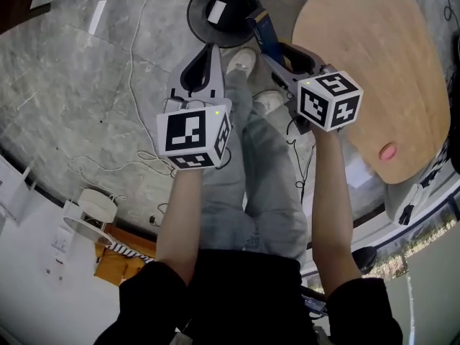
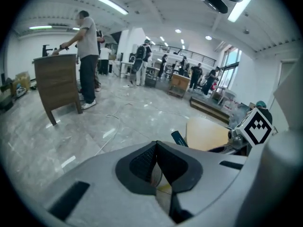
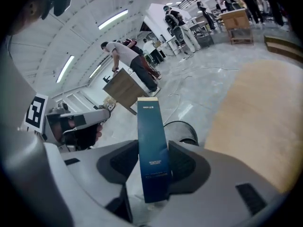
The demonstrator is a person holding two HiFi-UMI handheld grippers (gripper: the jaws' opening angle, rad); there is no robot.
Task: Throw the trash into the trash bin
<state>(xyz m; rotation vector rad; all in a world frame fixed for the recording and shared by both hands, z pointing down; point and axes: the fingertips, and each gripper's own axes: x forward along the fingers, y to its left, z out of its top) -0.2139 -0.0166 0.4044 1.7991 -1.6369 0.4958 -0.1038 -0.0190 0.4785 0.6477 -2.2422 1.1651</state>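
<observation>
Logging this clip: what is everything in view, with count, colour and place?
trash bin: one, black, on the floor ahead of the feet
blue box: one, dark blue, upright between the right gripper's jaws
table: one, light wood, to the person's right
pink object: one, on the table near its edge
cables: several, white, on the grey floor
cabinet: one, brown, far left in the left gripper view
bystander: one at the cabinet, others further off
left gripper: grey, jaws together
right gripper: grey, jaws closed on the blue box
</observation>
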